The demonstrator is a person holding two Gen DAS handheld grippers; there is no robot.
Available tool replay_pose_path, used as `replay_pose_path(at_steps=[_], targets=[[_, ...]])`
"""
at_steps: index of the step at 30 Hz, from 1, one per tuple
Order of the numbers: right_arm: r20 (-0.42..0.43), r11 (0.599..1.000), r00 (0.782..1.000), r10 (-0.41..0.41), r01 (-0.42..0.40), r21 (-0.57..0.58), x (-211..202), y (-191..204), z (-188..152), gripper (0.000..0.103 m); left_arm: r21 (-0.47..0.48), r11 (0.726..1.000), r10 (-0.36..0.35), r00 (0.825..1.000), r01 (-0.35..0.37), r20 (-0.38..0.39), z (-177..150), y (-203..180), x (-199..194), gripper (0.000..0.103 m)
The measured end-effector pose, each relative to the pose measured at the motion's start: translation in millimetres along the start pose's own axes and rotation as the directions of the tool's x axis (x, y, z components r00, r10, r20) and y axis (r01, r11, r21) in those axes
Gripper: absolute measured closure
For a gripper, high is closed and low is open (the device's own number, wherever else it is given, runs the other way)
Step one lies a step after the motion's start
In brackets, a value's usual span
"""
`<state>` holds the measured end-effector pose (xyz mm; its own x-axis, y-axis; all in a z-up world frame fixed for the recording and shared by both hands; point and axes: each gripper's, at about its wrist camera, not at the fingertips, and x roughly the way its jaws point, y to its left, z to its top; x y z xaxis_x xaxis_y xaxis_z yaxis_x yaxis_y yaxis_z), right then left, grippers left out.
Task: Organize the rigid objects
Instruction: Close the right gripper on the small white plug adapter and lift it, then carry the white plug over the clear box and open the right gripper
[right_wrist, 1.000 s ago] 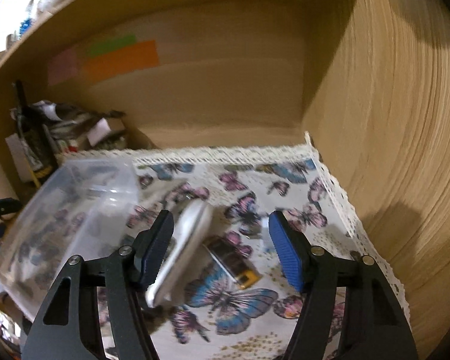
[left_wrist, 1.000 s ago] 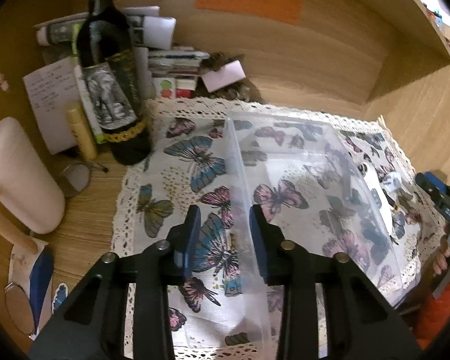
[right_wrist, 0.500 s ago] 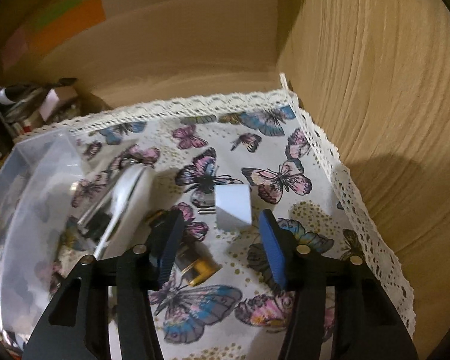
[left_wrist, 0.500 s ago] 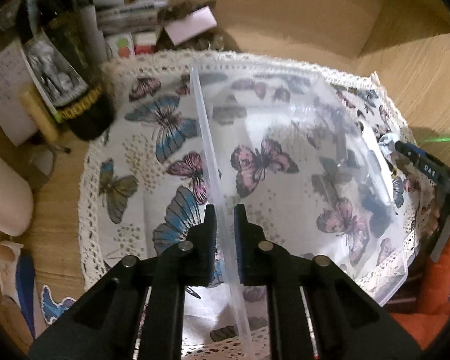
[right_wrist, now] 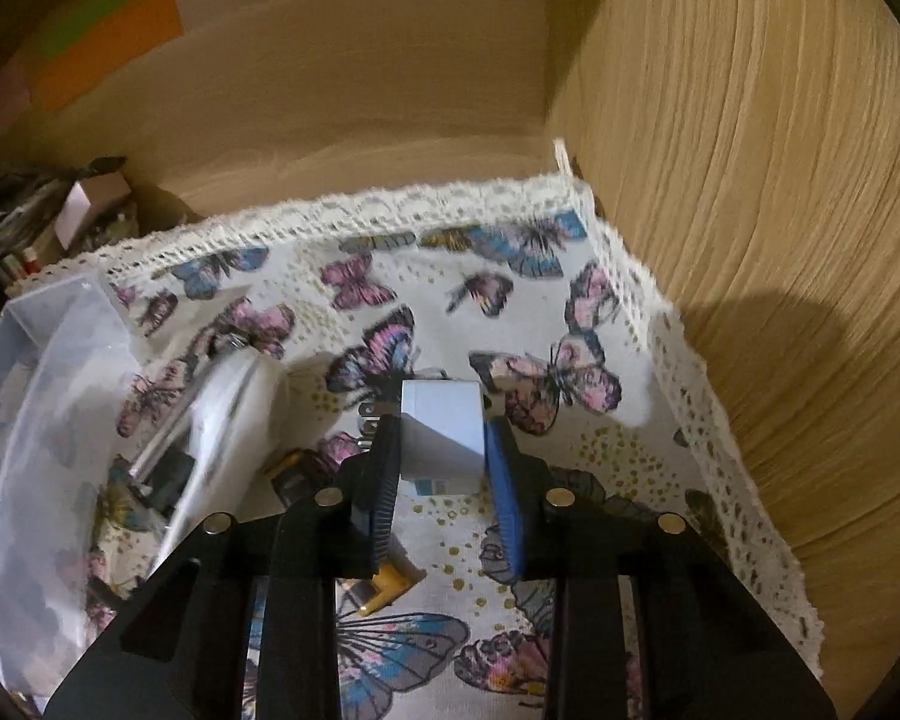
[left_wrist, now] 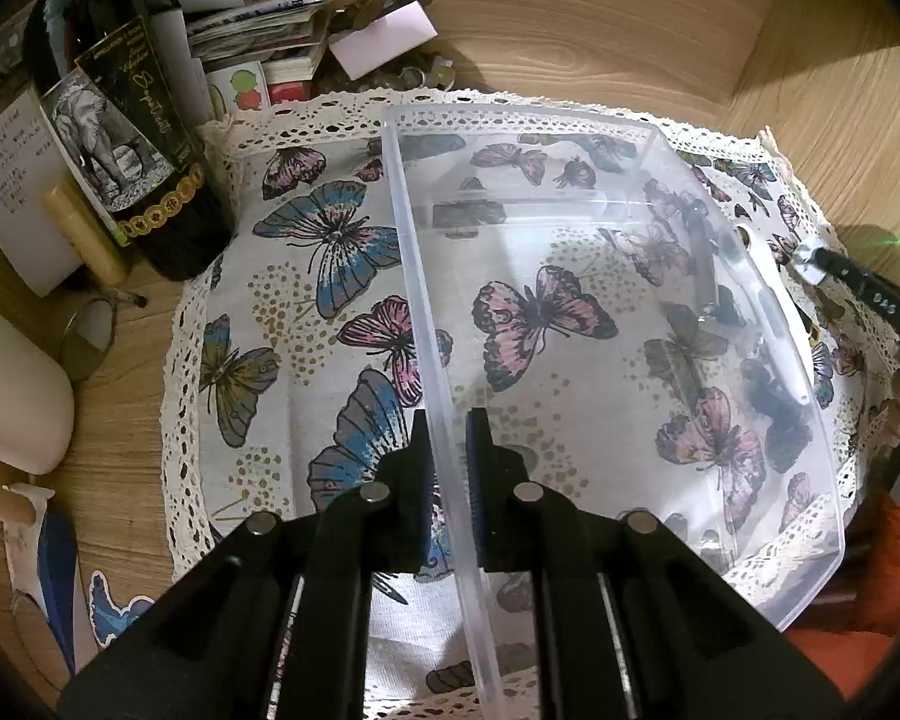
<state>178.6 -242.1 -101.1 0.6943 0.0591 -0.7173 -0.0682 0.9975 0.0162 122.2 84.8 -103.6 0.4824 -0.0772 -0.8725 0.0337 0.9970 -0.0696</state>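
- Lower centre of my left view: the near wall of the clear plastic bin (left_wrist: pixel 444 396) stands upright between my jaws; the bin's floor to its right lies open.
- Upper left: a dark bottle (left_wrist: pixel 120 120) and stacked papers (left_wrist: pixel 252 18) crowd that corner.
- My right view: a white box (right_wrist: pixel 444 432) fills my jaws.
- Right side: the wooden side panel (right_wrist: pixel 780 210) walls me in.
- Upper centre: butterfly cloth (right_wrist: pixel 480 288) lies bare, leaving room to pass.

Bin (left_wrist: pixel 600 192) on cloth (left_wrist: pixel 306 276); bottle (left_wrist: pixel 120 138) left; box (right_wrist: pixel 444 426) right of bin
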Motion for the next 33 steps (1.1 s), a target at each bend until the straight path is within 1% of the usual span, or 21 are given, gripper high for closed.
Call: replay_pose_path(at_steps=[4,7,11,14,18,22,28,33], targets=[[0.063,0.999,0.997,0.040,-0.039,-0.032,-22.4,14.6,8.2,0.077,0.003,1.000,0.010,1.000,-0.010,0.008,0.0,-0.5,-0.4,0.093],[0.112,0.994,0.990,0.088,-0.080,-0.072,-40.4,32.6,14.5,0.077,-0.001,1.000,0.014,1.000,-0.014,0.015,-1.4,-1.3,-0.6,0.093],[0.163,0.980,0.973,0.163,-0.140,-0.141,-59.2,62.1,21.6,0.077,-0.018,1.000,0.013,1.000,-0.013,0.016,-2.0,-0.7,-0.2,0.093],[0.173,0.963,0.958,0.229,-0.197,-0.183,-66.8,82.9,24.4,0.077,-0.024,1.000,0.011,1.000,-0.010,0.017,-2.4,-0.9,-0.4,0.093],[0.151,0.936,0.943,0.295,-0.253,-0.246,-65.4,112.6,23.5,0.077,-0.022,1.000,0.010,1.000,-0.010,0.022,-3.1,-1.3,-0.7,0.093],[0.105,0.911,0.941,0.323,-0.279,-0.302,-53.4,140.4,18.6,0.077,-0.017,1.000,0.010,1.000,-0.009,0.028,-3.9,-1.1,-1.1,0.093],[0.023,0.883,0.945,0.327,-0.297,-0.364,-27.9,173.6,13.9,0.077,-0.020,1.000,0.007,1.000,-0.007,0.028,-3.7,-1.3,-1.3,0.093],[-0.048,0.869,0.952,0.303,-0.296,-0.397,-6.3,192.5,10.9,0.077,-0.019,1.000,0.007,1.000,-0.007,0.027,-3.0,-2.2,-1.2,0.093]])
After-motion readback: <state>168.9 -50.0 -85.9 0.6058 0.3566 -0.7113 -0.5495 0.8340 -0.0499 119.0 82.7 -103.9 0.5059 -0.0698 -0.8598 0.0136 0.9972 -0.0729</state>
